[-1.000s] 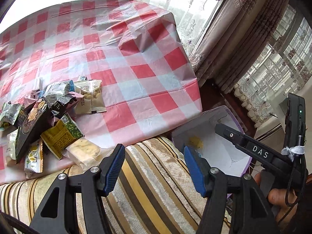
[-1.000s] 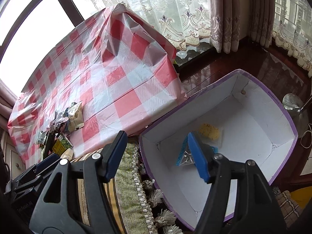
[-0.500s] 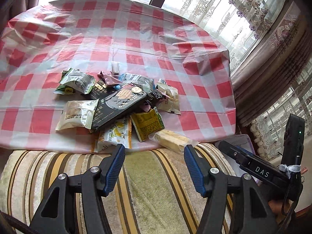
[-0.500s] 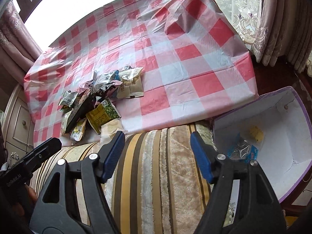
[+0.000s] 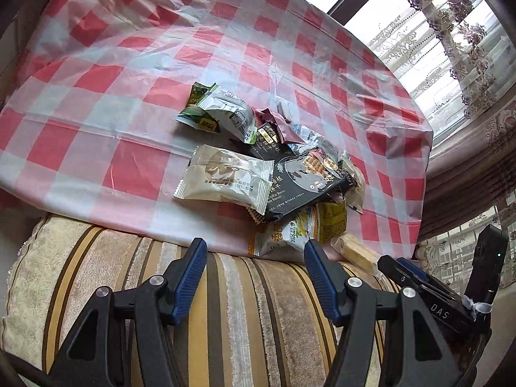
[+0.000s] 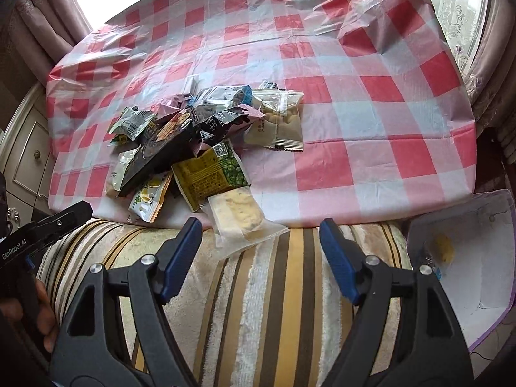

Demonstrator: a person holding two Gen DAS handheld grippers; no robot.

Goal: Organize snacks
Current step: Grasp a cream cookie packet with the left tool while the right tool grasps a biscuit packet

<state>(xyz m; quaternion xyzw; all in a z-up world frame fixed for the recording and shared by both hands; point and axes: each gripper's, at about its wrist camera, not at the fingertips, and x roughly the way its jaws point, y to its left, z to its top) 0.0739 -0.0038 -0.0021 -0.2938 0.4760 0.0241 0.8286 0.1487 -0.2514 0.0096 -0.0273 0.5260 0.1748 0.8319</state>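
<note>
A heap of snack packets [image 5: 274, 167] lies on the red-and-white checked tablecloth [image 5: 129, 74]; it also shows in the right wrist view [image 6: 193, 148]. A clear packet with a pale biscuit [image 6: 238, 216] hangs over the table's near edge. My left gripper [image 5: 254, 251] is open and empty above the striped cushion, just short of the heap. My right gripper [image 6: 261, 232] is open and empty, its left finger close to the biscuit packet. A white box with a purple rim [image 6: 477, 258] at the right holds a yellow snack [image 6: 443, 246].
A striped cushion [image 6: 258, 306] runs along the table's near edge under both grippers. Curtains [image 5: 467, 177] and windows stand to the right. A cabinet [image 6: 29, 148] stands left of the table. The other gripper shows at each view's edge.
Both grippers have swung left from the white box toward the snack heap. The heap now sits ahead of them and the box has slid to the right edge. Both stay open.
</note>
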